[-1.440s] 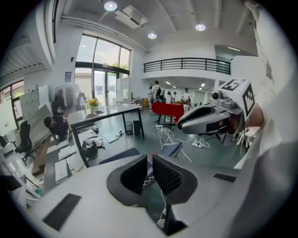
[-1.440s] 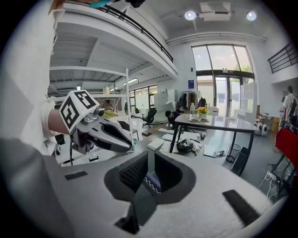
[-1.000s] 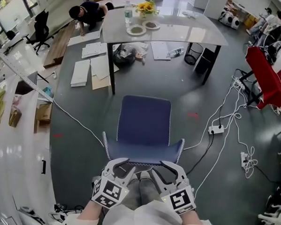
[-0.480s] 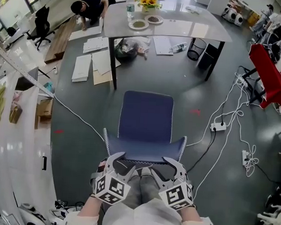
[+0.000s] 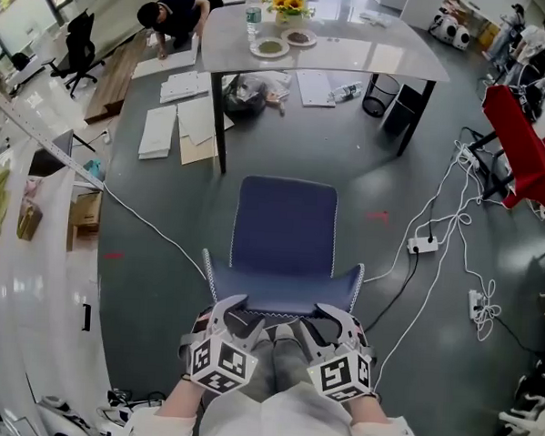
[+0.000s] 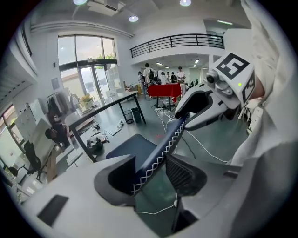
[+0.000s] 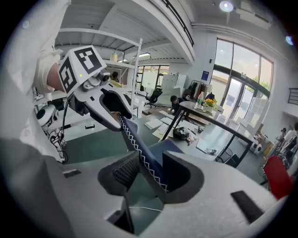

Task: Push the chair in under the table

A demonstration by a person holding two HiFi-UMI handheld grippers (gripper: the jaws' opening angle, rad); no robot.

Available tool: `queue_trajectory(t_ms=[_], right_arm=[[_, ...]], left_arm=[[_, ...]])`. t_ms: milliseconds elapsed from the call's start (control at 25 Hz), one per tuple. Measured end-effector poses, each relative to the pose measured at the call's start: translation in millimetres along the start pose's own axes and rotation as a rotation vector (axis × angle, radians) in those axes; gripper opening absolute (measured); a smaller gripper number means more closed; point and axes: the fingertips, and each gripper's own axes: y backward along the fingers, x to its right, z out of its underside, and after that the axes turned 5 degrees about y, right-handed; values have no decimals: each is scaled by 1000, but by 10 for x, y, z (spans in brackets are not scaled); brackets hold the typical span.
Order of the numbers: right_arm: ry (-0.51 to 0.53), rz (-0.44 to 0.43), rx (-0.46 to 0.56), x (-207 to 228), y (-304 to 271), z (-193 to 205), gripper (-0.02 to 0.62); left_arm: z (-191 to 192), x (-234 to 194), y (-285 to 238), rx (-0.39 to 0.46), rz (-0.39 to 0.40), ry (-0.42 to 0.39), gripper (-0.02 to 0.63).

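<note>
A blue chair stands on the grey floor, its seat facing the white table farther off. Its backrest top edge with white zigzag stitching lies nearest me. My left gripper straddles the left end of that edge and my right gripper the right end. In the left gripper view the backrest runs between the closing jaws of the left gripper, with a gap to the ribbed pad. In the right gripper view the backrest sits between the closing jaws of the right gripper.
A person crouches by the table's far left corner. Papers and a dark bag lie on the floor under and beside the table. A black bin stands by the right leg. Cables and a power strip trail to the right.
Both grippers have sunk onto the top edge of the backrest, and their jaws stand wider than a second ago, now straddling it.
</note>
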Motion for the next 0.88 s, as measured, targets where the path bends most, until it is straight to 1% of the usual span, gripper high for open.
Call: queue_trajectory(t_ms=[120, 240, 480, 600, 880], right_arm=[[1, 29, 28, 13, -22, 0, 138], [-7, 38, 27, 9, -23, -1, 138], [-15, 52, 30, 26, -45, -87, 140], [-14, 66, 38, 50, -79, -107, 140], [-25, 56, 40, 37, -86, -98, 141]], left_arm=[[9, -14, 5, -19, 26, 19, 207], [5, -16, 4, -22, 45, 28, 204], [-9, -92, 26, -19, 35, 34, 202], [-18, -131, 23, -21, 54, 46, 202], [-10, -117, 12, -8, 81, 46, 202]])
